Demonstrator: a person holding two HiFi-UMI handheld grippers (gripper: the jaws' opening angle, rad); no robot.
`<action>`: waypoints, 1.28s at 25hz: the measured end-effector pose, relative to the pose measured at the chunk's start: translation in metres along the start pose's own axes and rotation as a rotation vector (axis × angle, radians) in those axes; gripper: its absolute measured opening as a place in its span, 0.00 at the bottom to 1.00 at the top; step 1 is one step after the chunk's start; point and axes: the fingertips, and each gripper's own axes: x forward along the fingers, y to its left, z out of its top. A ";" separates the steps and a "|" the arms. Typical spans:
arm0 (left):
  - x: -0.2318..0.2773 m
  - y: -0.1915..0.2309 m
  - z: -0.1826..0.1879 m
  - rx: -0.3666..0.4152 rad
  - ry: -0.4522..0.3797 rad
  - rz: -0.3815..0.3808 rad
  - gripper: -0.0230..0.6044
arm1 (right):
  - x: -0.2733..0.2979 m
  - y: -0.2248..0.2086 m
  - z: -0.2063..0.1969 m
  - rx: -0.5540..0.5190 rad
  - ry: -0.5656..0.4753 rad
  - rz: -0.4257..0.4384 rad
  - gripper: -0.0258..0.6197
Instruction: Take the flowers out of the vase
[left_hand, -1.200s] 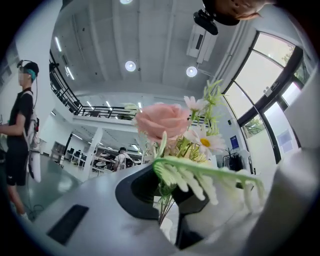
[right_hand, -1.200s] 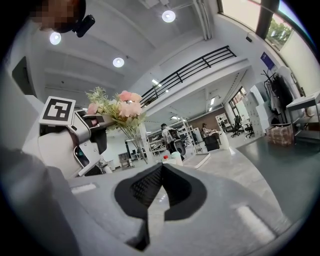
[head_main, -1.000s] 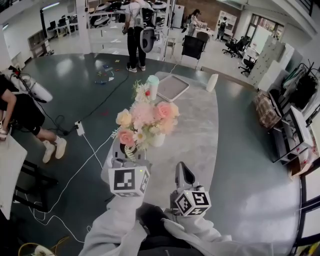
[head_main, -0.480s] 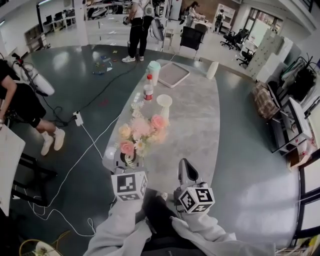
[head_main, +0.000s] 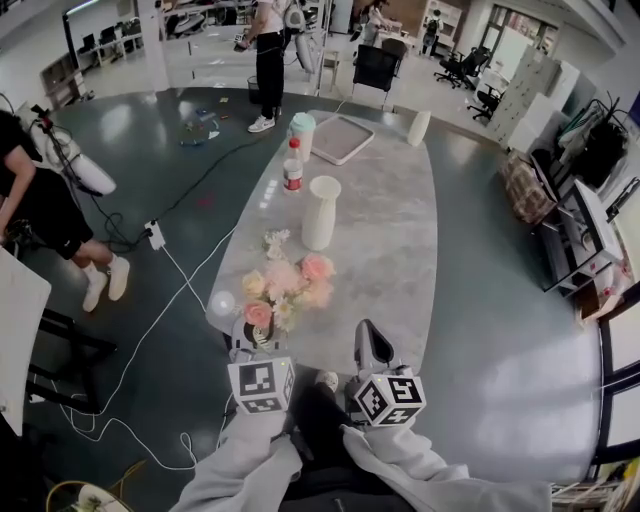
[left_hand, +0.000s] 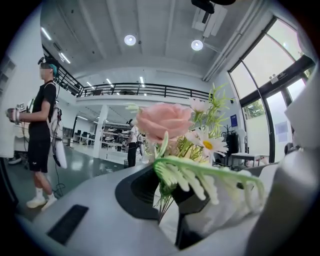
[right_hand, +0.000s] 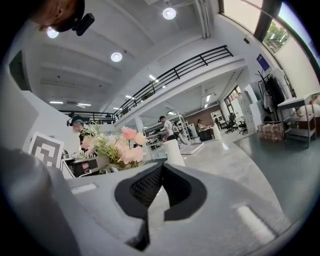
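Firmly, left gripper (head_main: 252, 338) jaws pinch thin flower stems (left_hand: 163, 207); right gripper (right_hand: 159, 172) jaws closed, empty.

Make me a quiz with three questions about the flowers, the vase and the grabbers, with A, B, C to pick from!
1. Where are the flowers?
A. In the vase
B. Between the left gripper's jaws
C. Between the right gripper's jaws

2. What colour is the vase?
A. White
B. Blue
C. Black

3. How do the right gripper's jaws stand?
A. Wide apart
B. Closed on the vase
C. Closed together, nothing between

Answers:
1 B: the left gripper view shows the stems pinched between its jaws.
2 A: it stands white on the table, with no flowers in it.
3 C: the right gripper view shows its jaws meeting with nothing between them.
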 end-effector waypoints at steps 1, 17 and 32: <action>-0.002 0.001 0.000 0.005 0.003 0.002 0.10 | 0.000 0.003 0.000 0.001 0.004 0.003 0.04; -0.035 0.015 0.001 -0.001 0.006 0.051 0.10 | 0.004 0.041 -0.006 -0.069 0.044 0.114 0.04; -0.075 0.002 0.002 -0.008 -0.007 0.038 0.10 | -0.038 0.070 -0.007 -0.089 0.004 0.196 0.04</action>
